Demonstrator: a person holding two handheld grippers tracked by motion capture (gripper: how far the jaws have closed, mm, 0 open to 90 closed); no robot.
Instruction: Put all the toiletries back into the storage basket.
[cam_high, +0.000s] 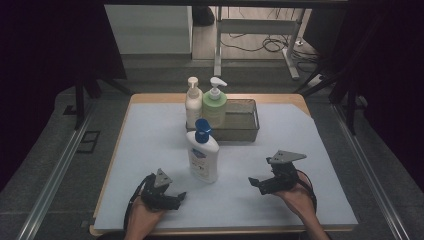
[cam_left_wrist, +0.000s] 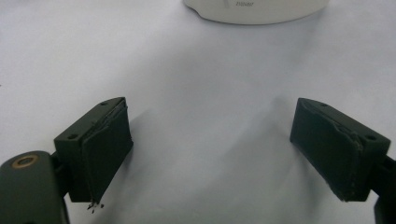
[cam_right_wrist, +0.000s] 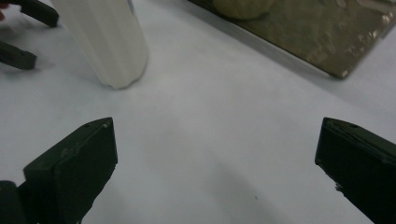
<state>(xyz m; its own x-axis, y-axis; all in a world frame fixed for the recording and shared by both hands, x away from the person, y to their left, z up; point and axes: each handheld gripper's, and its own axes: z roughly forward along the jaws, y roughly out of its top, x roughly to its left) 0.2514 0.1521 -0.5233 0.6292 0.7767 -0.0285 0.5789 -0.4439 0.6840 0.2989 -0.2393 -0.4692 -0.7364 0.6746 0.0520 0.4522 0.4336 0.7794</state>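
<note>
A white lotion bottle (cam_high: 203, 159) with a blue pump cap stands upright on the pale sheet at the table's middle. My left gripper (cam_high: 175, 198) rests low near the front edge, just left of and in front of the bottle. Its jaws are open and hold nothing (cam_left_wrist: 211, 128), and the bottle's base (cam_left_wrist: 254, 10) lies ahead of them. My right gripper (cam_high: 257, 184) sits to the bottle's right, open and holding nothing (cam_right_wrist: 217, 144). In the right gripper view the bottle (cam_right_wrist: 105, 42) is ahead to the left, and the left gripper's jaw tips (cam_right_wrist: 28, 11) lie beyond it.
A metal tray (cam_high: 240, 127) stands at the back centre. A green pump bottle (cam_high: 215, 106) stands at its left end, with a cream pump bottle (cam_high: 193, 102) right beside it. The tray's rim (cam_right_wrist: 322, 51) and the green bottle's base (cam_right_wrist: 243, 5) appear ahead of my right gripper.
</note>
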